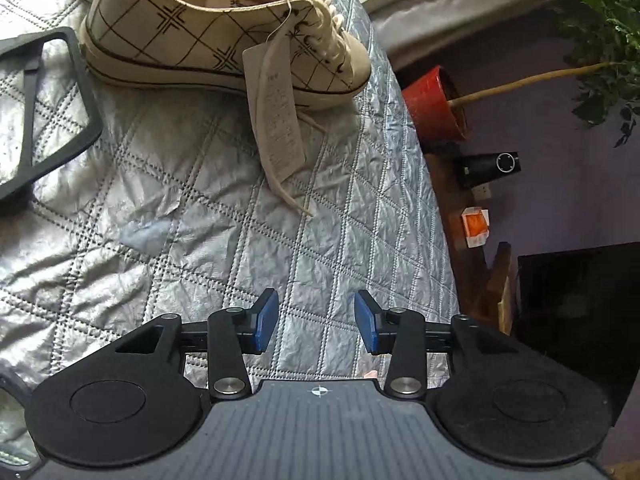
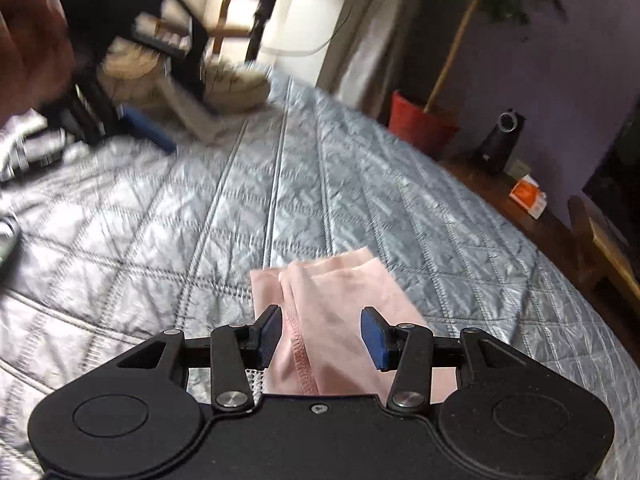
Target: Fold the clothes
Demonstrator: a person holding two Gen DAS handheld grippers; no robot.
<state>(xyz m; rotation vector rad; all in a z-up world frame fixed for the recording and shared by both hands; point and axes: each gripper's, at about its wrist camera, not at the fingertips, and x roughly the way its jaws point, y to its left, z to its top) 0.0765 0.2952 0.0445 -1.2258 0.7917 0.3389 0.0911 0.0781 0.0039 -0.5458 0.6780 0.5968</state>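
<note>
- A silver-grey quilted bedspread covers the bed, with purple walls and a dark wooden floor beyond its far edge.
- The left gripper hovers over bare quilt, its blue pads apart with nothing between them.
- Past it lies a cream sneaker with a dark grid pattern; its paper tag and a loose lace trail onto the quilt.
- A black frame rests on the bedspread to the left of the sneaker.
- Off the bed to the right stand a red plant pot, a small black speaker and an orange-and-white box.
- The right gripper has its jaws apart; a pink garment lies folded on the quilt between and beneath the pads, which do not press on it.
- A stitched hem runs along the garment close to the left pad.
- Farther off in the right wrist view the other gripper and the sneakers are blurred; the plant pot and speaker stand at the right.
</note>
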